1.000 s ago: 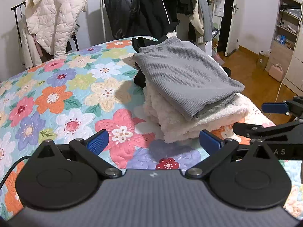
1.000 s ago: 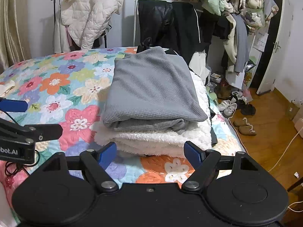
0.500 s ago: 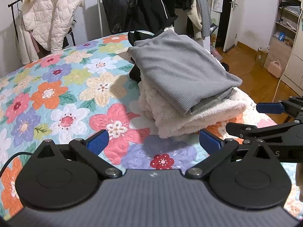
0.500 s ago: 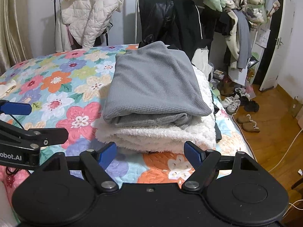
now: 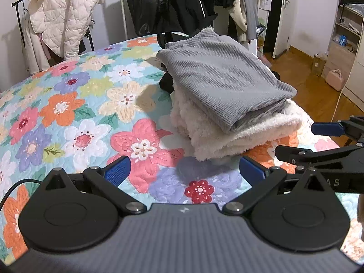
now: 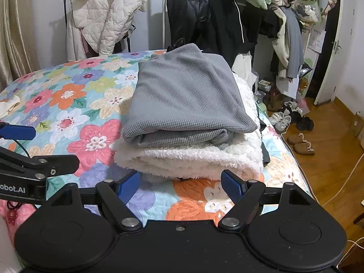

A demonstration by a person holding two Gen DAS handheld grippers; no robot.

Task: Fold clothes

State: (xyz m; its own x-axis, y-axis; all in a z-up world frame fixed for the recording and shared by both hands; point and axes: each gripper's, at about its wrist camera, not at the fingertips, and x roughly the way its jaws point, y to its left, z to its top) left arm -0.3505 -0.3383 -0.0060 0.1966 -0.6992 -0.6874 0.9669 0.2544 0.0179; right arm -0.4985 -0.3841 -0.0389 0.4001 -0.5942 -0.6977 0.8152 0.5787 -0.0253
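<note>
Fingers [image 6: 128, 185] of both grippers stay spread, nearer the folded stack [image 6: 188, 118].

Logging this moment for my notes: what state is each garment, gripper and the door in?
Grey knit garment: folded, top of pile.
White fleece garment: folded, under the grey one.
Quilted jacket: hanging on rack.
Left gripper: open, empty.
Right gripper: open, empty.
Door: ajar.

A bed under a floral quilt [image 5: 75, 104] carried one stack toward 2 o'clock: black garment [image 5: 165, 83] lowest, cream fleece [image 6: 195, 157] on that, folded grey knit [image 6: 186, 95] on top.
</note>
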